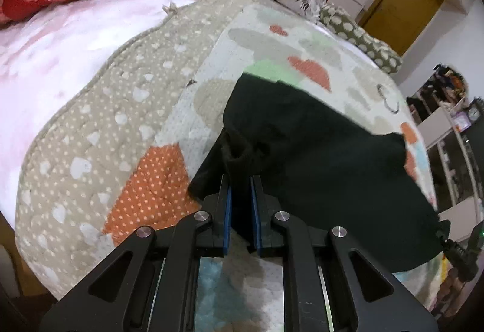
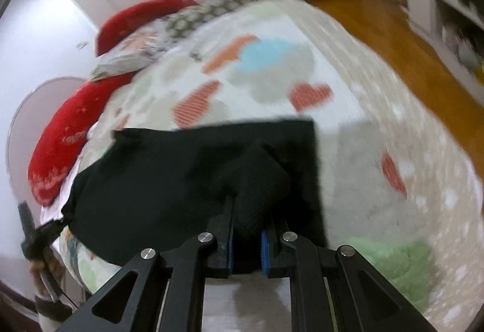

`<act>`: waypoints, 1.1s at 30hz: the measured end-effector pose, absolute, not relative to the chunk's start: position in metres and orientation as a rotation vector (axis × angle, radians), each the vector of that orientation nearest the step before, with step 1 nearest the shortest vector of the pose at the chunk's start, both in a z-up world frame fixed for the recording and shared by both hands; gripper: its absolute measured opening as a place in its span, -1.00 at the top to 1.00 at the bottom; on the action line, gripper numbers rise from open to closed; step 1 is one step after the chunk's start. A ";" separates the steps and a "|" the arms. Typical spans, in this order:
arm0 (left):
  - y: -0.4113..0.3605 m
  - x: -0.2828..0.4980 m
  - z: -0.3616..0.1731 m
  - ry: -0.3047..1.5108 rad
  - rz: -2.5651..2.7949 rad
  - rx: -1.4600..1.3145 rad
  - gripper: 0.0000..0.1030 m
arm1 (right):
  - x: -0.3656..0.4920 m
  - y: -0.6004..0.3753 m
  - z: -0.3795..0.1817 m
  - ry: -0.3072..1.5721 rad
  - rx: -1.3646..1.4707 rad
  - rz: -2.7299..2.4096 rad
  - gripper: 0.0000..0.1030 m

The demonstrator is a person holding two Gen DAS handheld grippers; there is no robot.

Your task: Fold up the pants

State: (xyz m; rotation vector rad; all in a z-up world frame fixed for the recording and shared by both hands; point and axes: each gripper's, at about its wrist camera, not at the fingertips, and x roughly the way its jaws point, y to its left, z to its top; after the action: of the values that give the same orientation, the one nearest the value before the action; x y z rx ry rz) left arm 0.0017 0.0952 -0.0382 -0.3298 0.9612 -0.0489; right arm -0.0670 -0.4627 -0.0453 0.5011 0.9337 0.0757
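Each hold is only a small bunch of cloth, so a tug apart could pull an edge free and drop the fold crooked on the bed (image 1: 99, 108). The pants (image 1: 317, 150) hang stretched between both tools, over the quilt. The left hand-held gripper (image 1: 241, 180) is clamped on one edge, the right hand-held gripper (image 2: 252, 211) on the other.

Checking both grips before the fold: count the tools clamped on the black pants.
2. The left tool pinches a bunched edge of the black pants; the right tool grips another bunched edge.
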 end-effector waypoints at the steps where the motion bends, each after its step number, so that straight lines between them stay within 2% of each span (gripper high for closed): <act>1: 0.094 0.001 -0.037 0.956 -0.044 -0.323 0.71 | -0.070 -0.470 -0.047 0.924 0.544 0.087 0.78; 2: 0.094 0.000 -0.034 0.953 -0.037 -0.317 0.66 | -0.072 -0.473 -0.044 0.916 0.557 0.087 0.77; 4: 0.099 -0.002 -0.025 0.938 -0.018 -0.304 0.42 | -0.077 -0.478 -0.033 0.901 0.509 0.039 0.44; 5: 0.102 -0.005 -0.019 0.919 0.008 -0.292 0.41 | -0.081 -0.480 -0.025 0.887 0.470 0.004 0.39; 8: 0.113 -0.013 -0.001 0.855 0.113 -0.261 0.38 | -0.087 -0.487 -0.005 0.835 0.396 -0.095 0.36; 10: 0.114 -0.016 0.008 0.827 0.106 -0.268 0.21 | -0.083 -0.489 0.005 0.806 0.380 -0.091 0.36; 19: 0.041 0.017 0.005 0.875 -0.066 -0.132 0.21 | -0.027 -0.468 -0.027 0.920 0.224 -0.004 0.36; 20: 0.030 0.023 0.001 0.887 -0.090 -0.117 0.21 | -0.025 -0.464 -0.032 0.930 0.196 0.005 0.38; 22: 0.011 0.034 -0.007 0.915 -0.122 -0.093 0.21 | -0.023 -0.461 -0.035 0.921 0.161 0.029 0.62; 24: -0.008 0.045 -0.016 0.940 -0.154 -0.071 0.21 | -0.018 -0.463 -0.033 0.918 0.155 0.035 0.73; 29: -0.028 0.072 -0.036 1.006 -0.112 -0.036 0.21 | -0.009 -0.471 -0.017 0.863 0.134 -0.014 0.78; 33: -0.028 0.079 -0.046 0.996 -0.098 -0.057 0.21 | 0.002 -0.474 -0.038 0.901 0.144 -0.046 0.80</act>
State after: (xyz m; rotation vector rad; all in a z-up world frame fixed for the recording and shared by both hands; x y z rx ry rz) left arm 0.0791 -0.0280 -0.0460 -0.0574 0.9960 -0.0977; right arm 0.0021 -0.4743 -0.0382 0.1437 0.9015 -0.0463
